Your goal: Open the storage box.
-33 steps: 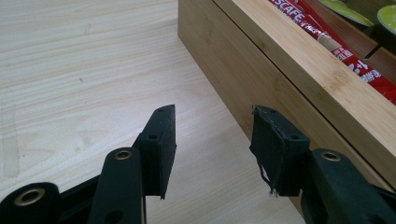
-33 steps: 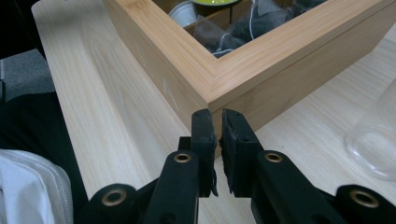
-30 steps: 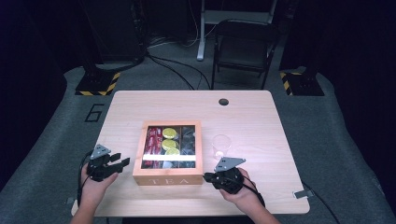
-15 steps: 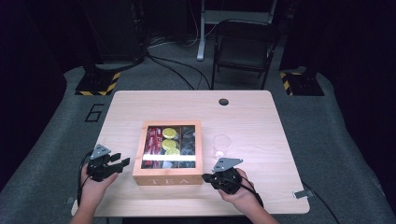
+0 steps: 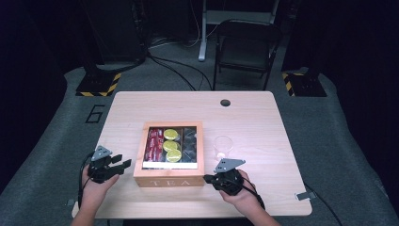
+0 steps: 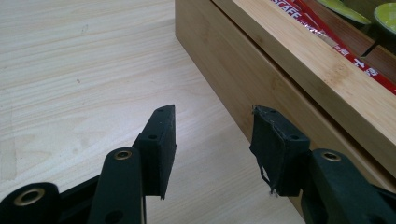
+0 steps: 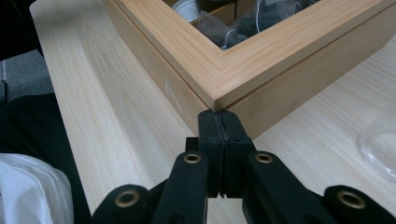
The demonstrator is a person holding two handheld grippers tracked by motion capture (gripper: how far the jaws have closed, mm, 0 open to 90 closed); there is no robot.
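On a pale wooden table point(image 5: 263, 122), the closed, empty right gripper point(image 7: 223, 126) noses the bamboo tea box's point(image 5: 168, 175) corner seam, likely about to lift its lid, the left gripper point(image 6: 212, 140) part-open beside it, holding nothing.

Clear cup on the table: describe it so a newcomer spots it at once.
On the light wooden table, find the wooden tea box marked TEA near the front middle. The clear cup stands just off the box's right side, apart from it, a little beyond the right tongs. It is the one see-through, round thing there, standing on bare wood, not in the box.
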